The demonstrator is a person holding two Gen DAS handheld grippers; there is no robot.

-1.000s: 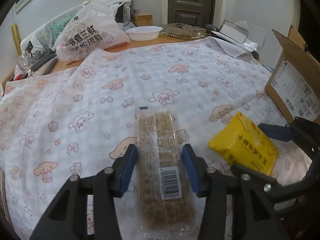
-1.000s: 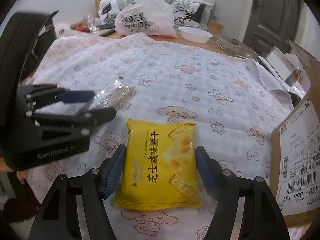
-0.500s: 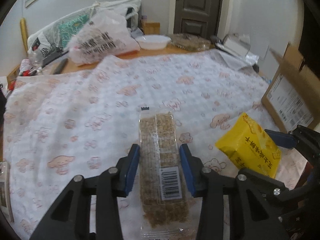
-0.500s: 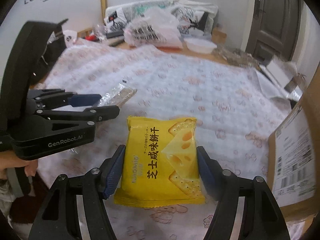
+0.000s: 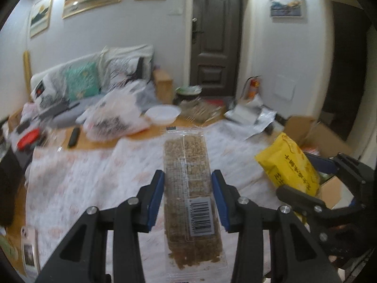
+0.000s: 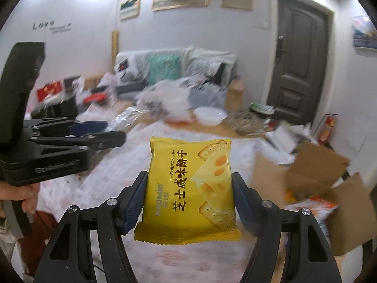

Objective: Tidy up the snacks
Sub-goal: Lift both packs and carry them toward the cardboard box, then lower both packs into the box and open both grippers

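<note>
Both grippers are up off the table, each carrying a snack. The left gripper is clamped on a clear-wrapped grain bar pack, blue pads pressing its two long sides. The pack's long axis runs straight out along the fingers, barcode end near the camera, far end pointing toward the white bowl and the dark door. It looks level or slightly nose-up; blur makes that hard to judge.

The right gripper is closed on a yellow cheese cracker packet, pads squeezing its left and right edges. The packet is held flat-face to the camera, its printed text reading sideways, the long axis pointing forward and up away from the fingers, the crimped bottom seam nearest the lens.

In the left wrist view the yellow packet sits to the right of the bar pack, apart from it. An open cardboard box lies to the right, beside the patterned tablecloth. A white plastic bag rests at the table's far side.
</note>
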